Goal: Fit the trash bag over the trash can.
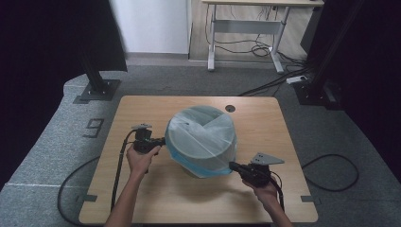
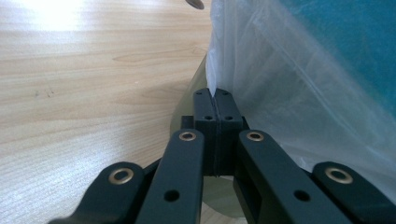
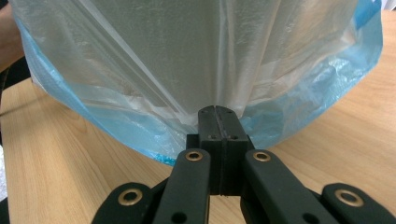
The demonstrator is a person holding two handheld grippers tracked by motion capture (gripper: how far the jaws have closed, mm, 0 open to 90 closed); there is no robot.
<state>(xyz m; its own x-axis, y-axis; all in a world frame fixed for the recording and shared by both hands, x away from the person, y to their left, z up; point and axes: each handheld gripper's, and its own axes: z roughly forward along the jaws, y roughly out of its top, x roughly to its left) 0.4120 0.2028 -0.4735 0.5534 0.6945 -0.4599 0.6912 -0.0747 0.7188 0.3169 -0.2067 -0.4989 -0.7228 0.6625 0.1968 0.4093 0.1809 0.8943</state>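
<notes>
A round bin (image 1: 201, 139) stands in the middle of the wooden table, covered by a thin translucent blue-white plastic bag (image 1: 203, 130). My left gripper (image 1: 160, 141) is at the bin's left side, shut on the bag's edge (image 2: 211, 84). My right gripper (image 1: 233, 165) is at the bin's front right, shut on the bag's lower hem (image 3: 210, 100). The bag (image 3: 187, 60) drapes down over the bin wall and bunches in blue folds near the table.
The wooden table (image 1: 156, 189) has a small round hole (image 1: 230, 108) at its back edge. Cables trail from both grippers across the table and the grey carpet. A black stand base (image 1: 97, 90) sits beyond the table at the back left and a desk frame (image 1: 246, 28) behind.
</notes>
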